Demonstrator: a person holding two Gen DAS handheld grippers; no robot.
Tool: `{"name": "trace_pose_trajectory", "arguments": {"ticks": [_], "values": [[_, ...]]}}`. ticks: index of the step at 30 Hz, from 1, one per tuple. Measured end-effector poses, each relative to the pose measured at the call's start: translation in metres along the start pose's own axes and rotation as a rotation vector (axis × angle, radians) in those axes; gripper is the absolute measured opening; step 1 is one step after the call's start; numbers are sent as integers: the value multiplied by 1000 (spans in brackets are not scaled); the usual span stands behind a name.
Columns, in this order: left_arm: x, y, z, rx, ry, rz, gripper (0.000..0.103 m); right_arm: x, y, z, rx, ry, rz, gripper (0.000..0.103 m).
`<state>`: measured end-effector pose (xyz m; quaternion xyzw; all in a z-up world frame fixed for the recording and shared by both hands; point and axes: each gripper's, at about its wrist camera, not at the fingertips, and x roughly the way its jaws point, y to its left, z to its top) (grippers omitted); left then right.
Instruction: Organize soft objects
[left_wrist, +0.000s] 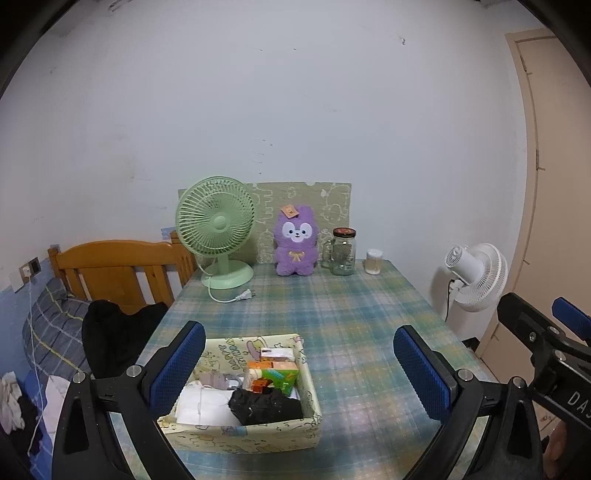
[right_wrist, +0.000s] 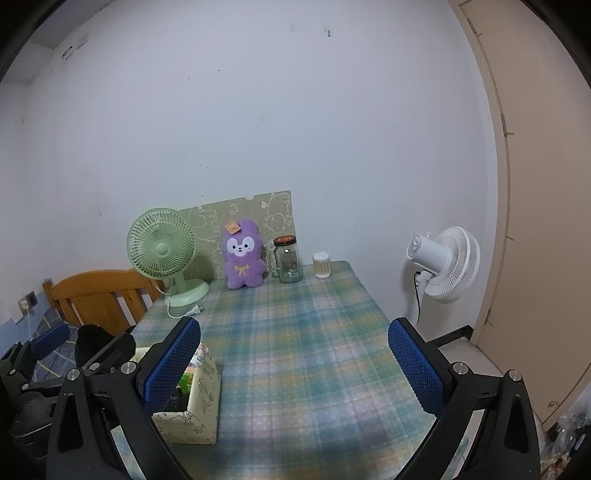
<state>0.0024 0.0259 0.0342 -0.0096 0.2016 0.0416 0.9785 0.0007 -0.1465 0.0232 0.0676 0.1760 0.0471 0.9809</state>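
Over at the left, the left gripper (left_wrist: 299, 373) is hovering with its jaws spread wide and holding nothing, straddling the patterned box (left_wrist: 243, 432) near the front of the plaid surface (left_wrist: 351, 317), likely lining up to tidy it. The box is sitting packed: white cloth (left_wrist: 207, 402), a black bundle (left_wrist: 266, 406), possibly cartons behind. To the right, the right gripper (right_wrist: 293, 365) is waiting equally wide and empty over bare cloth.

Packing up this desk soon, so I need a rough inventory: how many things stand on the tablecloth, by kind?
Fans: 1, the green fan
Plush toys: 1, the purple plush
Jars: 1, the glass jar
Swab tubs: 1, the white tub
Storage boxes: 1, the patterned box
Total: 5
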Motion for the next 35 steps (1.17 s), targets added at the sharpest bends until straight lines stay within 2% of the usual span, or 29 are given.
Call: {"name": "trace_pose_trajectory", "arguments": {"ticks": [9, 35], "values": [[-3, 10, 1, -27, -14, 23, 103, 3, 5, -1, -28, 14, 5, 103], [-2, 8, 1, -20, 7, 9, 103, 9, 4, -5, -23, 35, 0, 103]]}}
